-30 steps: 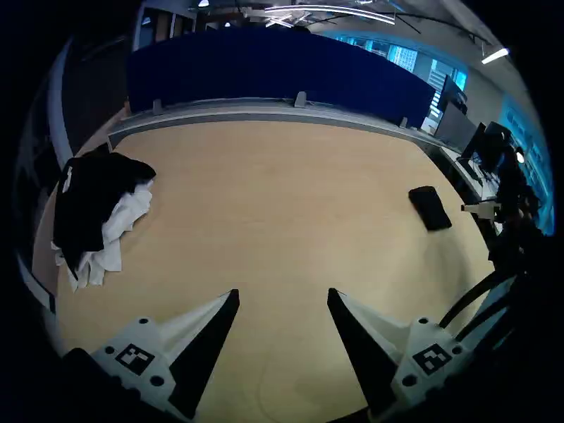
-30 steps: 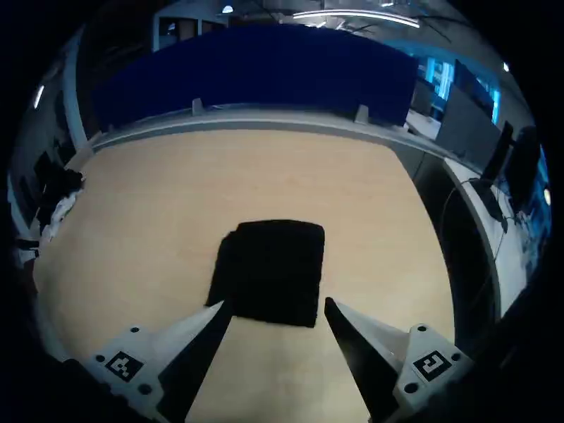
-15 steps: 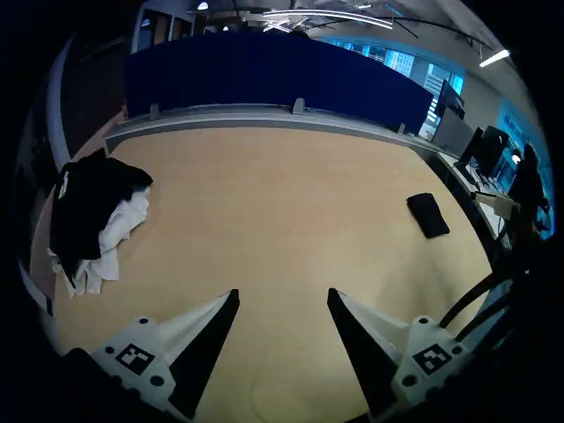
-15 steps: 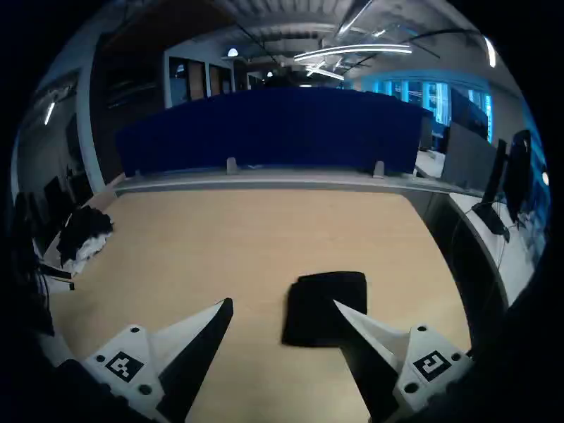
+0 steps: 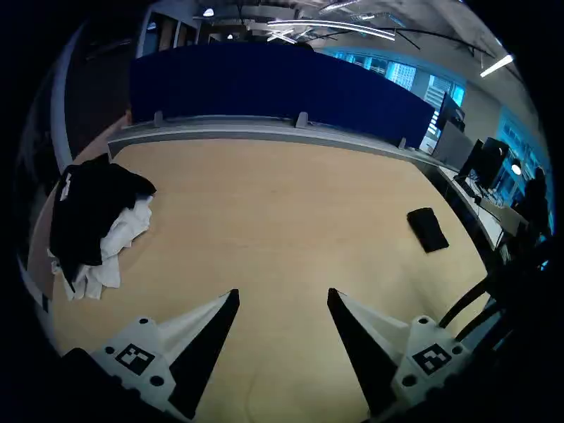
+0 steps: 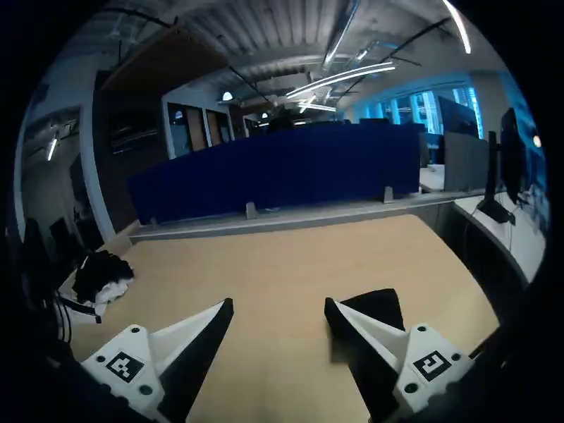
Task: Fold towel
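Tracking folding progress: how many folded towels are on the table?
1: a black folded towel near the right edge of the table. The black and white heap at the left edge looks unfolded, though it may hide others.

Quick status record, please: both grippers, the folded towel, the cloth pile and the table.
left gripper: open, holding nothing, over a bare part of the table
right gripper: open, holding nothing
folded towel: black, flat on the table near its edge; in the right gripper view one finger partly hides it
cloth pile: black and white cloths heaped unfolded at the opposite table edge
table: light wood, with a blue divider along the far side
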The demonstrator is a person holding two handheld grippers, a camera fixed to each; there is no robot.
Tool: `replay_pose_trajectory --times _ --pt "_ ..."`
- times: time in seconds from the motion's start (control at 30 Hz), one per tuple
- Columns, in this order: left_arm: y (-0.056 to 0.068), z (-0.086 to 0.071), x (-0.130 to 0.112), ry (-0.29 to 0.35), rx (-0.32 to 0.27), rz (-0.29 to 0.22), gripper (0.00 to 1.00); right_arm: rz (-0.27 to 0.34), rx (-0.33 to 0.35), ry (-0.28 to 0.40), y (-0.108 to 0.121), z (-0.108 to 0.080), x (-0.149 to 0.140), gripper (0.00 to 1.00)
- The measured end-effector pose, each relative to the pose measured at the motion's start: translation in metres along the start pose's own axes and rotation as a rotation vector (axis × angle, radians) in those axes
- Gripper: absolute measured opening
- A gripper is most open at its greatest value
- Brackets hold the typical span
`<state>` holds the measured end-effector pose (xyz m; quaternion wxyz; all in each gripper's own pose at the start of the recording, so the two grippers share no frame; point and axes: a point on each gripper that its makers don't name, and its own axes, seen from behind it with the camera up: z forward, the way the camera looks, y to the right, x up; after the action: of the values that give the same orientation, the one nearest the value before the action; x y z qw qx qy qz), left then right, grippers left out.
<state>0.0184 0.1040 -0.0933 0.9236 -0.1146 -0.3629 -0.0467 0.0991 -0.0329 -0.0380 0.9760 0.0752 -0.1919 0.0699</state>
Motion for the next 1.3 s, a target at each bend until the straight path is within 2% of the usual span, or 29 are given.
replay_pose_trajectory --times 0.17,0.37,0.47,0.57,0.67,0.87,0.97,1.07,1.17,1.3 --pt "-0.007 0.001 0.019 0.078 0.013 -0.006 0.93 -0.023 -0.018 0.056 -0.006 0.002 0.01 1.0" --pt "-0.02 -0.003 0.055 0.222 0.031 -0.051 0.93 -0.074 -0.028 0.185 -0.014 -0.001 0.036 1.0" --pt "-0.028 -0.011 0.081 0.328 0.036 -0.051 0.93 -0.089 -0.036 0.237 -0.018 -0.003 0.046 1.0" --pt "-0.037 -0.025 0.109 0.461 0.061 -0.028 0.93 -0.084 -0.042 0.25 -0.02 -0.002 0.049 1.0" --pt "-0.044 -0.037 0.126 0.559 0.096 -0.004 0.93 -0.077 -0.057 0.266 -0.02 -0.003 0.052 1.0" --pt "-0.053 -0.051 0.143 0.666 0.141 0.037 0.93 -0.079 -0.073 0.293 -0.022 -0.002 0.059 1.0" --pt "-0.052 -0.051 0.143 0.7 0.144 0.077 0.93 -0.091 -0.069 0.298 -0.026 -0.002 0.059 1.0" --pt "-0.055 -0.046 0.14 0.704 0.141 0.095 0.93 -0.105 -0.069 0.298 -0.027 -0.001 0.058 1.0" --pt "-0.062 -0.046 0.139 0.722 0.156 0.087 0.93 -0.116 -0.072 0.3 -0.027 0.0 0.057 1.0" --pt "-0.065 -0.043 0.137 0.744 0.156 0.071 0.93 -0.138 -0.07 0.301 -0.03 0.002 0.054 1.0"
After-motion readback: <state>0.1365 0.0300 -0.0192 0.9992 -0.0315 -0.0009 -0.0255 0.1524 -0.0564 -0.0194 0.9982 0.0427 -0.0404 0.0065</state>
